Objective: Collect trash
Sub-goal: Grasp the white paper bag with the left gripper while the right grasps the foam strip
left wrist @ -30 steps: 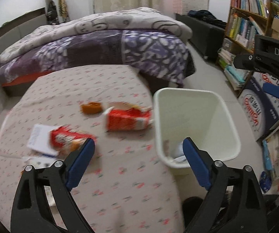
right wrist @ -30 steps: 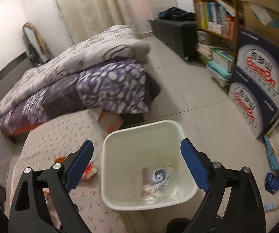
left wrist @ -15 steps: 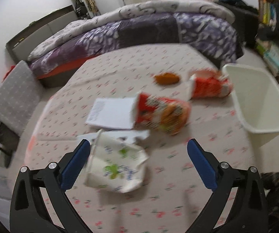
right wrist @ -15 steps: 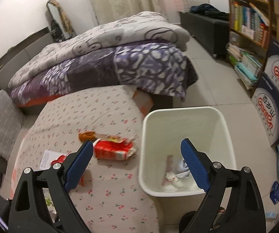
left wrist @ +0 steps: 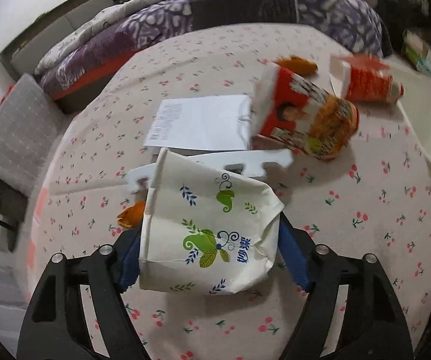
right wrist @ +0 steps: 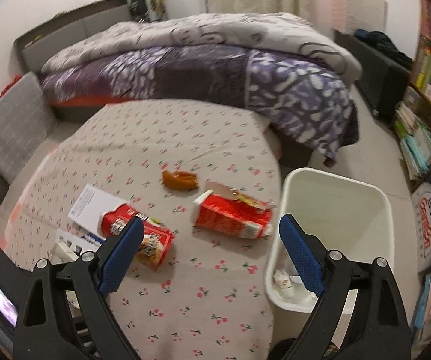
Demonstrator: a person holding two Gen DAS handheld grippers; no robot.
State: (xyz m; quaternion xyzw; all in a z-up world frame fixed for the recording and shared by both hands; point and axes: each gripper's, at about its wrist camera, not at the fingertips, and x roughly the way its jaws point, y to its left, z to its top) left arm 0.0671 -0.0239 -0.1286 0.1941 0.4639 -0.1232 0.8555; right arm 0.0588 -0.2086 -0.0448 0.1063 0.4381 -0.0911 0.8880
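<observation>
The left gripper (left wrist: 208,255) had its blue ribbed pads closing on either side of a crumpled white paper bag (left wrist: 209,228) printed with green leaves; whether they already pressed it could not be told. The bag lay on the cherry-print tablecloth (left wrist: 365,240). Just beyond the bag were a flat white sheet (left wrist: 200,126) and a glossy red snack packet (left wrist: 302,117).

Only the right wrist view showed inside the smooth white bin (right wrist: 335,198), with scraps at its bottom. The right gripper (right wrist: 209,252) hung with jaws apart and empty, a torn red carton (right wrist: 230,219) lying just beyond them, beside the bin.
</observation>
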